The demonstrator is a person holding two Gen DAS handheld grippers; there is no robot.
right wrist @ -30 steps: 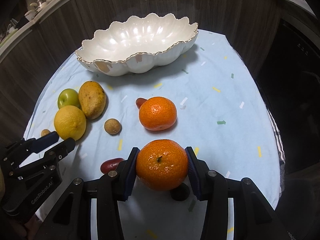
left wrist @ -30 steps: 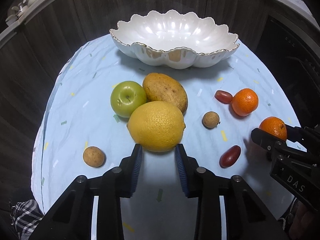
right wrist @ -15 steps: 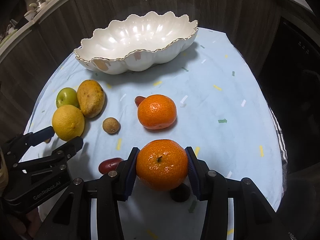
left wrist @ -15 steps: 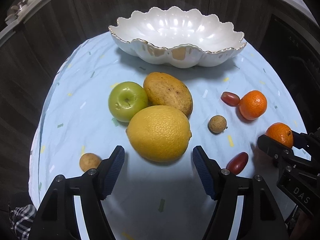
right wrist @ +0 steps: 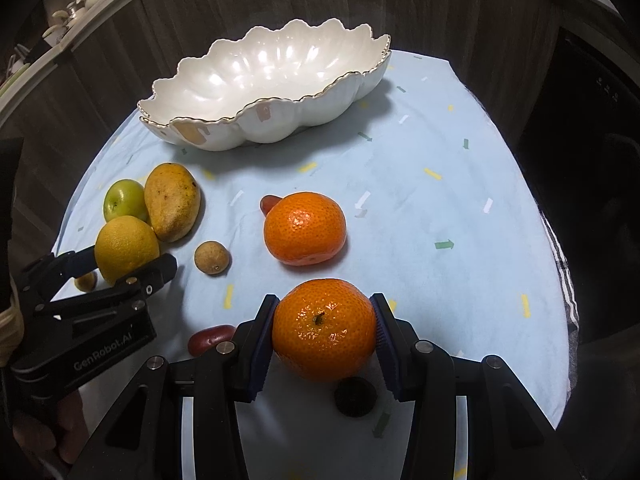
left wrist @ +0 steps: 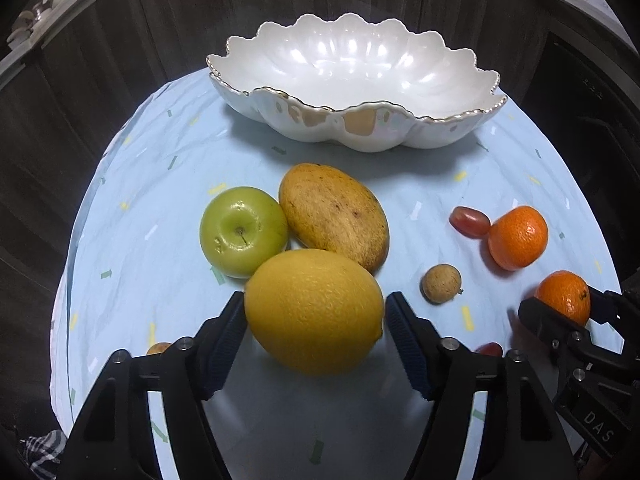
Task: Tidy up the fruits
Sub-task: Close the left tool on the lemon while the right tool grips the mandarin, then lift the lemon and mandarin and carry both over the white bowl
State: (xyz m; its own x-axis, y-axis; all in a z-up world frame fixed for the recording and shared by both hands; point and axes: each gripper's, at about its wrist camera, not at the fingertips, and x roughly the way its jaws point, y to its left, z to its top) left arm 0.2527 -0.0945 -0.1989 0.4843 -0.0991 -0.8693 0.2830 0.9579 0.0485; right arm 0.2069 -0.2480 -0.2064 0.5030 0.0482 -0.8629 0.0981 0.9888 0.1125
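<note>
Two claws loaded w/ fruit: right claw [right wrist: 324,330] clenched on a mandarin [right wrist: 324,328], left claw [left wrist: 314,326] straddling the lemon [left wrist: 314,310], pads touching or nearly so, so squeeze snug, lift clear of the apple [left wrist: 243,232] and mango [left wrist: 334,222], then carry both to the bowl [left wrist: 352,120] at 12 o'clock.

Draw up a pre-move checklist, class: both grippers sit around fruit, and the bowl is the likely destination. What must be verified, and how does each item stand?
1. Right gripper shut on the held tangerine: ok, both pads touch it.
2. Left gripper gripping the lemon: cannot tell; the fingers flank it closely, but contact is unclear.
3. Scalloped white bowl has room: ok, nothing lies inside.
4. Lemon free of neighbours: not ok, it appears to touch the green apple and mango.
5. Path from tangerine to bowl: not ok, the second tangerine lies between.
</note>
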